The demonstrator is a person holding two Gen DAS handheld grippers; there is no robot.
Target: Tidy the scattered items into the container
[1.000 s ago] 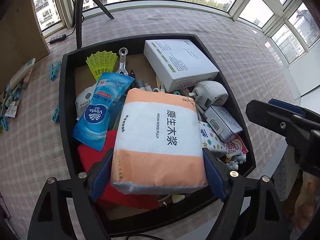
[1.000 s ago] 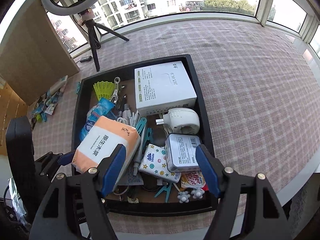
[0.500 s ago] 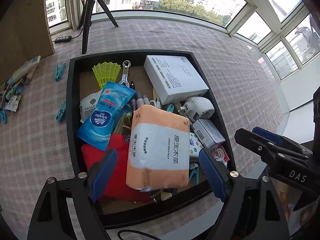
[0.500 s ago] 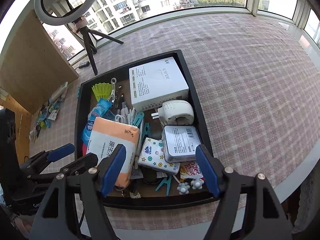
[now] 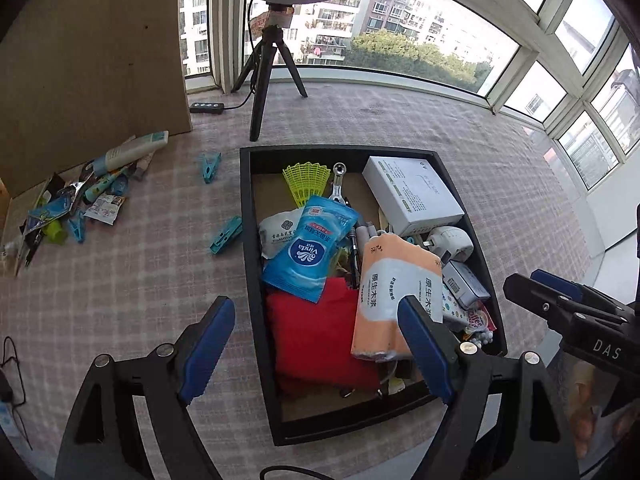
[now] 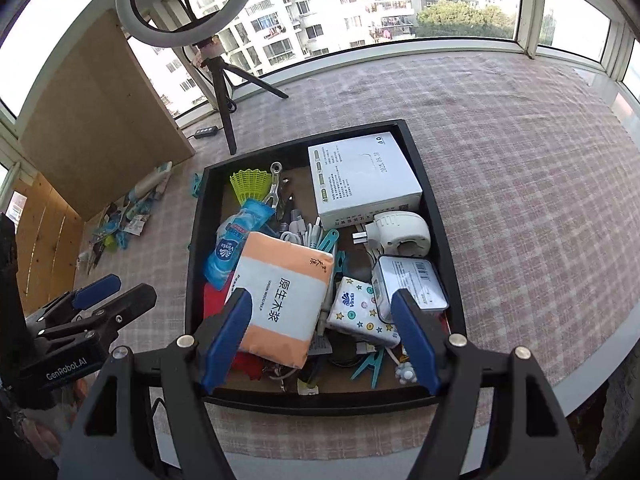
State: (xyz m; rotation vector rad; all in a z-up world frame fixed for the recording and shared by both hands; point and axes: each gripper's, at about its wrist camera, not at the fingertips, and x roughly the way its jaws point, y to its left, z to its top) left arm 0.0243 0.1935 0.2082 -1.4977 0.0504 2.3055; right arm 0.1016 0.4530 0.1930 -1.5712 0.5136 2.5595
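Note:
The black tray (image 5: 247,240) holds several items: an orange-and-white tissue pack (image 5: 396,292) lying loose over a red cloth (image 5: 316,340), a blue Vinda pouch (image 5: 312,252), a white box (image 5: 412,196) and a yellow shuttlecock (image 5: 306,184). My left gripper (image 5: 316,344) is open over the tray's near left wall and holds nothing. My right gripper (image 6: 322,344) is open above the tray's (image 6: 446,248) near end, with the tissue pack (image 6: 284,296) below it, untouched. On the cloth to the left lie two blue clips (image 5: 226,236), (image 5: 211,162) and a pile of tubes and sachets (image 5: 80,200).
A ring-light tripod (image 5: 264,80) and a power strip (image 5: 206,108) stand beyond the tray. A brown board (image 5: 92,60) rises at the far left. The table's edge (image 6: 592,368) runs close to the tray's near and right sides. The other gripper (image 5: 560,304) shows at the right.
The left gripper let go of the tissue pack, which now lies in the tray, and pulled back and swung left. The right gripper backed off a little.

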